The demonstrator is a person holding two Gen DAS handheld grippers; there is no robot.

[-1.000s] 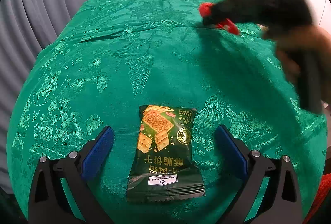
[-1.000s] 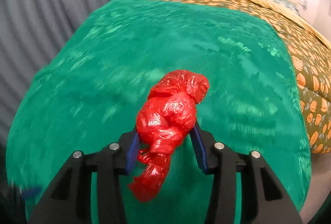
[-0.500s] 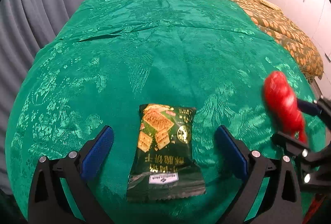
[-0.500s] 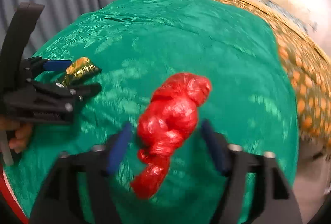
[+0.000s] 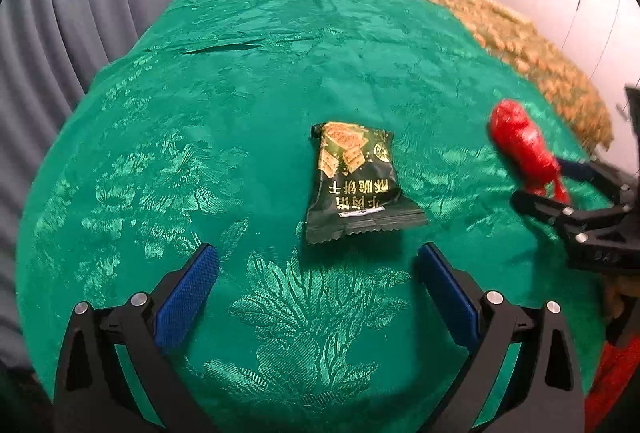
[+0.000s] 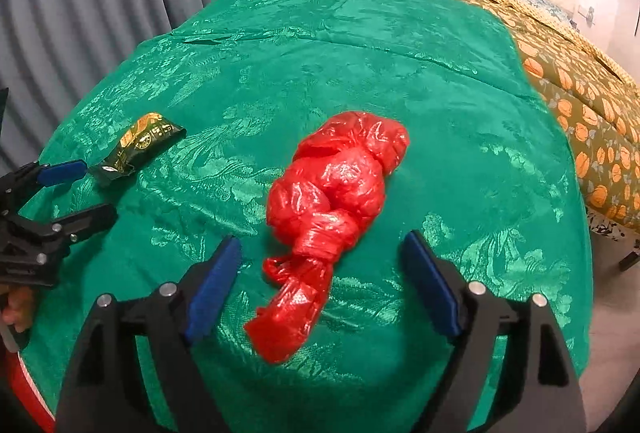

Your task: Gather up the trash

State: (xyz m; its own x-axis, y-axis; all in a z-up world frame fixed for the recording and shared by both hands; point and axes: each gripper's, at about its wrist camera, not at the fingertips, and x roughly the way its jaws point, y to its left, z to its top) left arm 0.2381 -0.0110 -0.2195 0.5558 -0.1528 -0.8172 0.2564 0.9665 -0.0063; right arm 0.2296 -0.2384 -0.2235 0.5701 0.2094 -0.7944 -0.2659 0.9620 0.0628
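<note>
The right gripper (image 6: 320, 281) has just been opening its jaws, and they now stand wide with the knotted red plastic bag (image 6: 336, 193) between them but clear of both blue pads. The bag appears to lie loose on the green bedspread (image 6: 400, 53); whether its twisted tail touches the cloth or hangs just over it is hard to tell from this angle. Its long axis runs almost straight away from the jaws, leaning slightly to the right, with the thin tail nearest them and the fat bundle farther out.

The left gripper (image 5: 316, 297) also has its jaws spread wide and holds nothing. The dark green cracker packet (image 5: 356, 181) lies flat on the bedspread ahead of these jaws and a little right of their centre line, wholly beyond the fingertips. Its crimped end faces the jaws, and its long axis points away from them.

Each piece of trash therefore lies in front of its own gripper. The left hand is plainly nearer the packet, which sits well off to the far left of the right jaws. I judge that the left jaws need to go forward and slightly right to straddle the packet across its narrow width.
</note>
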